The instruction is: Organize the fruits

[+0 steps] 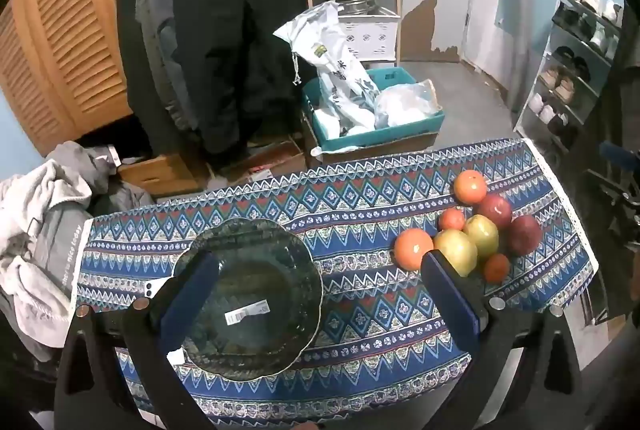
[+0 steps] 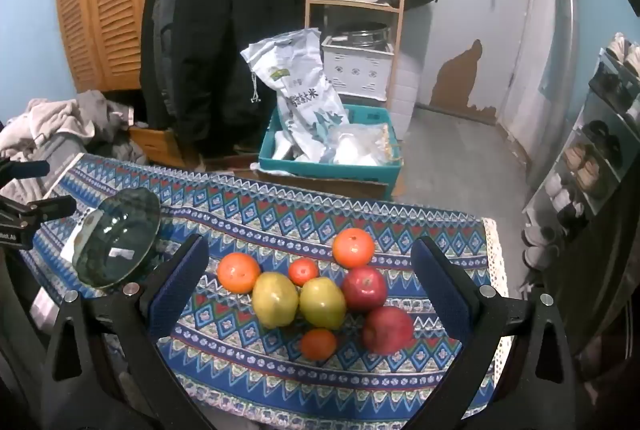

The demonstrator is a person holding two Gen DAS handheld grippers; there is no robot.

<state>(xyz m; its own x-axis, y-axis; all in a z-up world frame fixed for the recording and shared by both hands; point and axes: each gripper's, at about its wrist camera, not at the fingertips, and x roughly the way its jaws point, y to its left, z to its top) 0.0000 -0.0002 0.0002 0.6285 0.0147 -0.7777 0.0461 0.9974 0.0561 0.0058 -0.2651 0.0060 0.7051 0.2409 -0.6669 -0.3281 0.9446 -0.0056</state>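
On the patterned cloth covering the bench [image 2: 280, 206], we find all the fruit sitting loose in one cluster toward our right side, well apart from the dark glass bowl [image 1: 248, 294] on our left. We count eight pieces: two large oranges [image 2: 238, 272] [image 2: 353, 247], two small tangerines [image 2: 303, 271] [image 2: 318, 344], two yellow-green apples [image 2: 275, 299] [image 2: 322, 302] and two red apples [image 2: 364, 288] [image 2: 388, 330], several of them touching one another. The bowl holds no fruit; only a white sticker shows at its bottom, so we judge the sorting has not begun and every piece is left to move. Our left gripper [image 1: 320, 290] hovers over the bowl with its fingers spread wide, holding nothing, one finger crossing the bowl's near rim in the left wrist view. Our right gripper [image 2: 308, 282] hangs above the fruit pile, its fingers likewise wide apart and empty, framing the cluster between them. We would guess the bowl is the destination, though the task does not say so. Rounded fruit may roll on the cloth once its neighbours are lifted away.
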